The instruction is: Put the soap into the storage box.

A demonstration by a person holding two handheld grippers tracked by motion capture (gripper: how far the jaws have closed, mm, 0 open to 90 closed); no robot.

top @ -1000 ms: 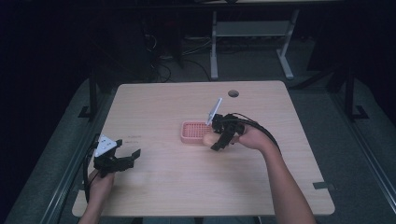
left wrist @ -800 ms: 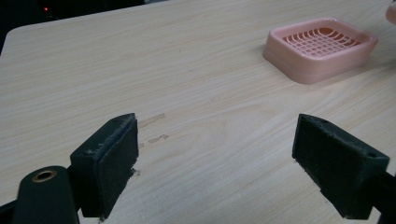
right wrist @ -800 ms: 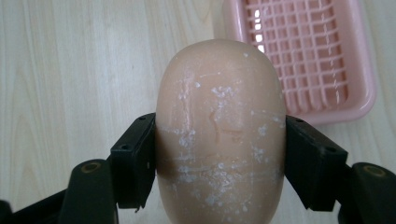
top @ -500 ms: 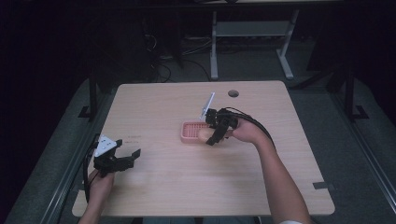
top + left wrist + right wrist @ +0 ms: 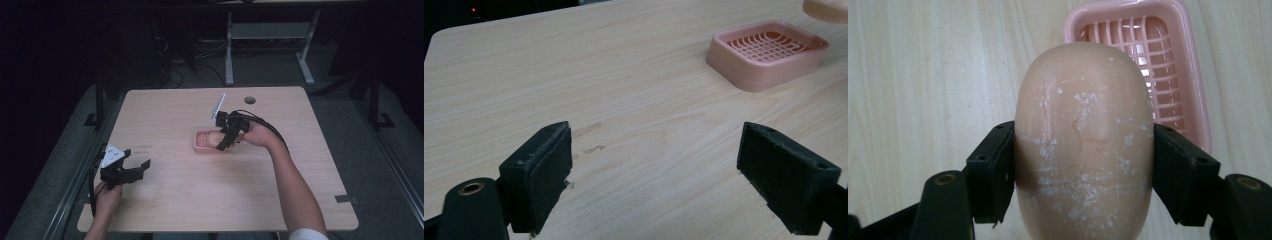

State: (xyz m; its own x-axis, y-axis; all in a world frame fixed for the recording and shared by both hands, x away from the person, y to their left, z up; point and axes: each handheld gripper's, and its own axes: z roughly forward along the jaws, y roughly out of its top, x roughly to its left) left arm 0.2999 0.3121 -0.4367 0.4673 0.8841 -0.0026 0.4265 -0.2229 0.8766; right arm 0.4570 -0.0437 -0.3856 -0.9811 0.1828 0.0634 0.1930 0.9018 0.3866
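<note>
Jaws of right gripper (image 5: 223, 141) clenched on soap bar (image 5: 215, 139), held over pink soap dish (image 5: 200, 140) mid-tabletop (image 5: 170, 115); left gripper (image 5: 134, 167) gaped, idle near front-left edge. Left gripper view: dish (image 5: 764, 62) unoccupied. Right gripper view: bar (image 5: 1084, 140) overlapped dish (image 5: 1175, 60) corner only. Judged: center bar over grid, lower flat, then release.

Light wooden table (image 5: 165, 115), round hole (image 5: 250, 100) near far edge; pink slotted soap dish (image 5: 202, 140) resting around its middle.
</note>
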